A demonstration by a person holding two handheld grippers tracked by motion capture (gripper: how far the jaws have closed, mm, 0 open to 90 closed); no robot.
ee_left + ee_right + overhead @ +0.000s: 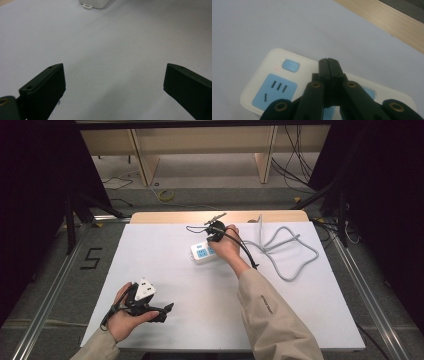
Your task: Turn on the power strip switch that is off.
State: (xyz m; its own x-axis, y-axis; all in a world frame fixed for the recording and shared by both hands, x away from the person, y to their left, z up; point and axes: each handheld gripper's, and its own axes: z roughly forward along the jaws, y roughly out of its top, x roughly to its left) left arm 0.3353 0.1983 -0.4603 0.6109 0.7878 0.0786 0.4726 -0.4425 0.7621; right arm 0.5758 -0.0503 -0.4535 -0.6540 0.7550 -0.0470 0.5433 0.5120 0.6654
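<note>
A white rectangular plastic power strip with pale blue sockets (274, 85) lies on the white table cover (190, 285), directly under the right gripper (328, 62), whose jaws are pressed together, seemingly just above a blue switch button (290, 66). The left gripper (113, 80) hovers well apart, jaws spread wide, gripping nothing.

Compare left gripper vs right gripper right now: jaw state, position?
Jaws: the left gripper stands wide open with bare white table between its jaws; the right gripper has its jaws pressed together, holding nothing.
Position: the left gripper sits near the table's front left, away from the power strip; the right gripper is over the power strip, near a blue switch.
Shared: both are black, two-jawed and hand-held.
</note>
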